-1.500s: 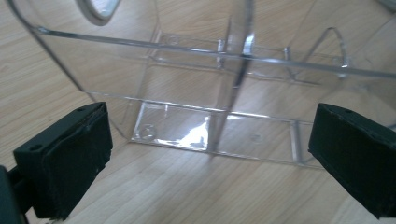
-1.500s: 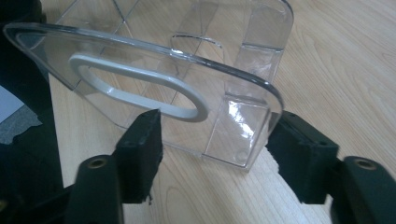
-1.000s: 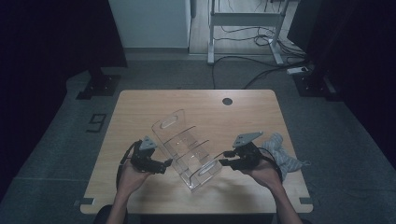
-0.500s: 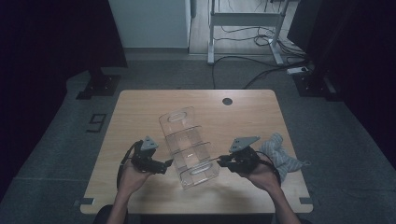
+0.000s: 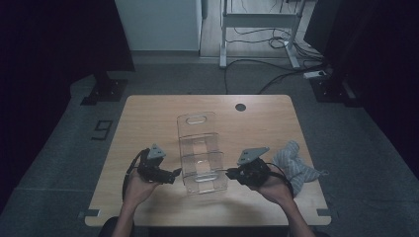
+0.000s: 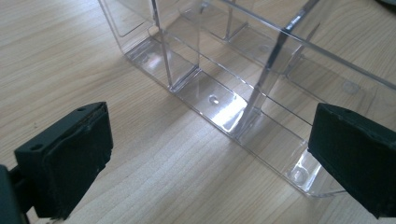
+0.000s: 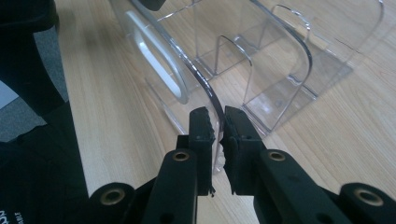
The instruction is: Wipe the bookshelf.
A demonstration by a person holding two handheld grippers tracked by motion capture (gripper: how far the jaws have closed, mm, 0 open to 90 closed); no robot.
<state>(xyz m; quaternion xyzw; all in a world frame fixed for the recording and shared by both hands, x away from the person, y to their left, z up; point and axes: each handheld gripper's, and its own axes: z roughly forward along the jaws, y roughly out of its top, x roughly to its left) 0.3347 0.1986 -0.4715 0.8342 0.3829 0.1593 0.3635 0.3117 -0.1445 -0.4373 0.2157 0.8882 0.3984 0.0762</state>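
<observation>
A clear acrylic divider rack [image 5: 200, 153] lies on the wooden table [image 5: 148, 118], its length running from near to far. In the right gripper view my right gripper [image 7: 218, 128] is shut on the thin curved end wall of the rack [image 7: 261, 56]. From above, the right gripper [image 5: 231, 174] sits at the rack's near right corner. My left gripper [image 5: 171, 176] rests just left of the rack's near end. In its own view the left gripper [image 6: 210, 154] stands wide open, with the rack's base [image 6: 219, 100] ahead and nothing between the jaws.
A crumpled grey-blue cloth [image 5: 296, 168] lies at the table's right edge, just beyond the right hand. A dark round grommet [image 5: 240, 107] sits near the far edge. Dark floor, cables and a desk frame surround the table.
The rack has swung from a diagonal lie to straight along the table's depth, held by my right gripper, which shifted slightly left. The left gripper barely moved.
</observation>
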